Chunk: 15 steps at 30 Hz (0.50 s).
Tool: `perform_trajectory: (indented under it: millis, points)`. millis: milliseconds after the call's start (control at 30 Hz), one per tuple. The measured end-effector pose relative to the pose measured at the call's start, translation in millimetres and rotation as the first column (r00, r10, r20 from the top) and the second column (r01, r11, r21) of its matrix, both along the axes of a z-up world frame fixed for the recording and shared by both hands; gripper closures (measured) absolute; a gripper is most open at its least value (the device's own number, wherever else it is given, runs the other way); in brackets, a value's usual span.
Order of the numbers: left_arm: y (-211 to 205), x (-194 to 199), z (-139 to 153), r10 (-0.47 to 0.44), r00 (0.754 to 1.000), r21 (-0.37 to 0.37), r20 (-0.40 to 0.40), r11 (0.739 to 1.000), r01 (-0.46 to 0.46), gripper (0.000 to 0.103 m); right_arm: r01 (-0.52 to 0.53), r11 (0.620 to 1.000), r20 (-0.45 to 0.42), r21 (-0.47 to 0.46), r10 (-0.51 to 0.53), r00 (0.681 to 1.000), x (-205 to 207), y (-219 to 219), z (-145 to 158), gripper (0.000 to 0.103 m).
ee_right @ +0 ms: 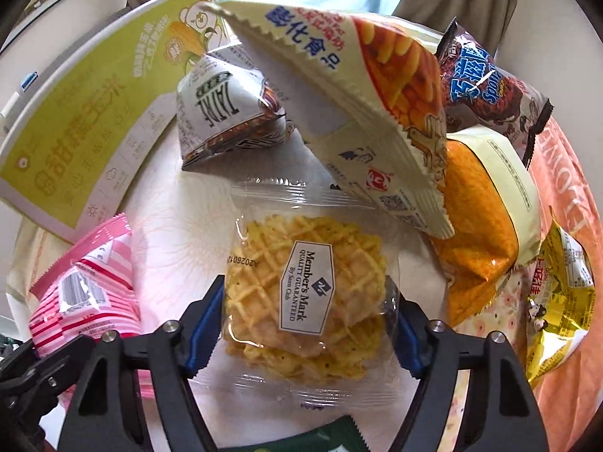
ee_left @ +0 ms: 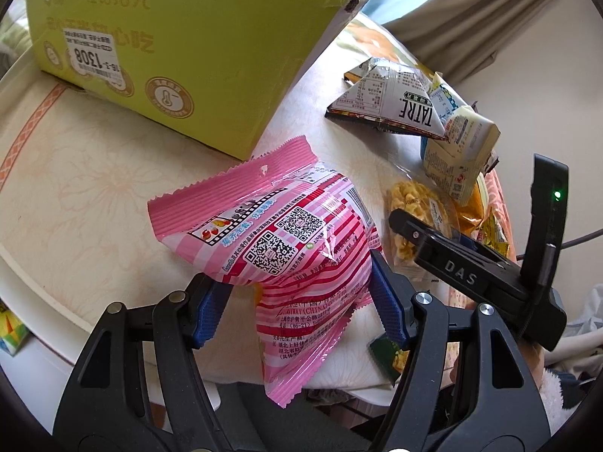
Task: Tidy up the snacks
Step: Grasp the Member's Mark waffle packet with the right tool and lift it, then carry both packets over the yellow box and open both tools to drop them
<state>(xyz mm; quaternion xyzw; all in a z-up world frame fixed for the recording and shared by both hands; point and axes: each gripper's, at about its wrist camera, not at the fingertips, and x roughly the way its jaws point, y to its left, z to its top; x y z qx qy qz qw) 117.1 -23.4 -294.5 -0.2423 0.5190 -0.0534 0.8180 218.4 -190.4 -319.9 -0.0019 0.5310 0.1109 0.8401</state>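
clear plastic wafer packet [ee_right: 305, 293] lies on the table directly between the right gripper [ee_right: 305, 335] fingers, long axis pointing away, pads just touching its sides, while the left gripper [ee_left: 301, 301] clenches the pink bag [ee_left: 286, 248].
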Motion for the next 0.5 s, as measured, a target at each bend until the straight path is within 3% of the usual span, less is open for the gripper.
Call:
perform_trajectory:
  millis: [233,500]
  points:
    - [-4.7,-8.3,9.2,-0.003,1.0,0.009,0.012,1.0,0.003,0.037,-0.027,0.999,0.015,0.031,0.026,1.0,-24.6,3.4,17.8,0.031]
    - [-12.8,-31.4,40.6,-0.015,0.998,0.007,0.064,1.0,0.015,0.037,-0.057,0.997,0.06,0.058,0.054,0.997,-67.7,-6.9,62.3,0.031]
